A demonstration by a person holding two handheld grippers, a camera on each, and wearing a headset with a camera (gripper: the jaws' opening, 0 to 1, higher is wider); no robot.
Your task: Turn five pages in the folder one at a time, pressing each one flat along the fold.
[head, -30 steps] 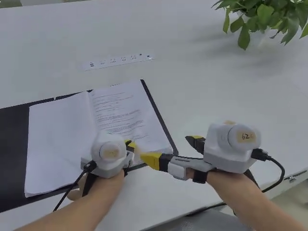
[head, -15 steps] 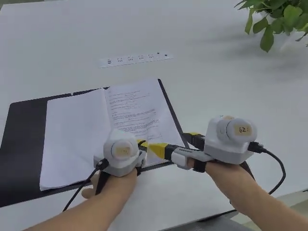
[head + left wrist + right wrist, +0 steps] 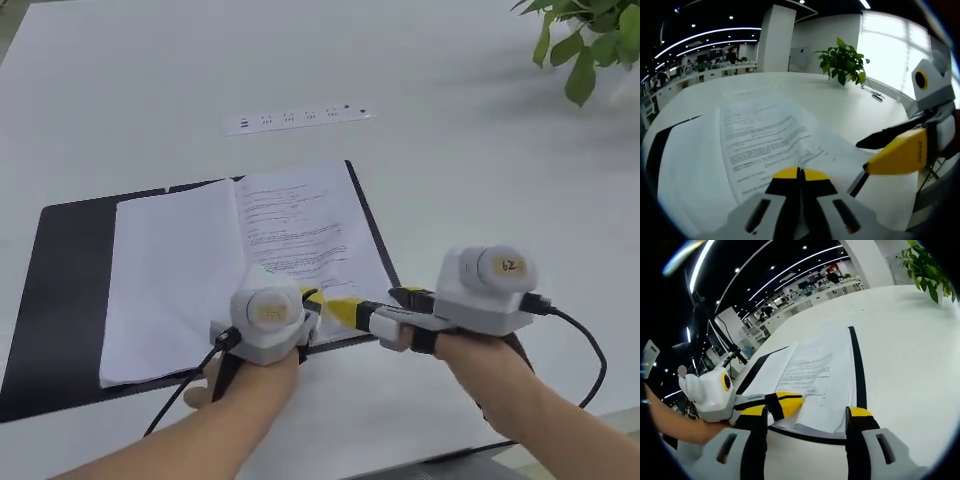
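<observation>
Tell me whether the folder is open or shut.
Open. The folder lies spread flat on the table; in the head view a blank page lies left of the fold and a printed page right of it.

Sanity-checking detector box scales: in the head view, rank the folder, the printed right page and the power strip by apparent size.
1. folder
2. printed right page
3. power strip, which lies farther from the camera, so this ranks its look only.

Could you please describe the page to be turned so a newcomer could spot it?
On the white table lies an open black folder. The page is its right-hand sheet, nearer the potted plant. It alone carries lines of print; the left sheet is blank.
</observation>
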